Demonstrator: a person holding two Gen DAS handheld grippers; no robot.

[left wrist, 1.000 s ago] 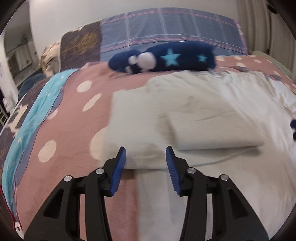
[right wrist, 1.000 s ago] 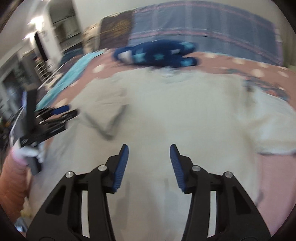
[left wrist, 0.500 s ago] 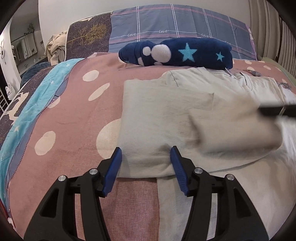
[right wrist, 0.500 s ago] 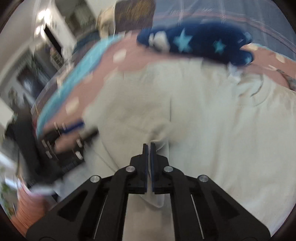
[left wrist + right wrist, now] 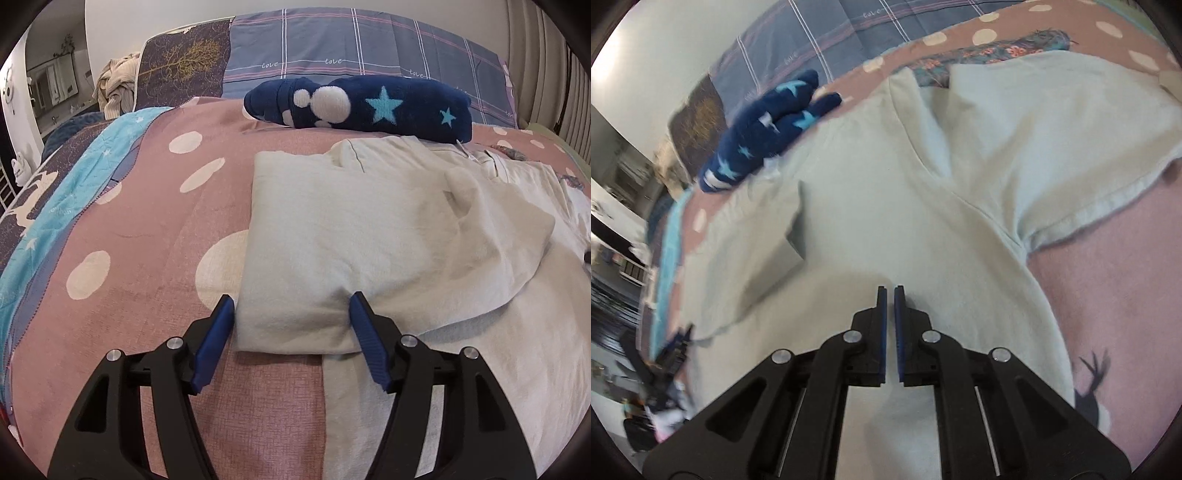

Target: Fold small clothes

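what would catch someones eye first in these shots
The pale t-shirt spread over the pink polka-dot blanket dominates, its left side already folded inward, with the open left gripper straddling the folded corner nearest the camera. Next is the navy plush toy with turquoise stars lying past the collar against the plaid pillow. In the right wrist view, the right gripper is nearly shut above the shirt's body.

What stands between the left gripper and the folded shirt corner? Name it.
Nothing visible. The open left gripper already straddles the near corner of the pale shirt, one finger on either side of it. The navy star plush lies beyond the shirt, near the pillows.
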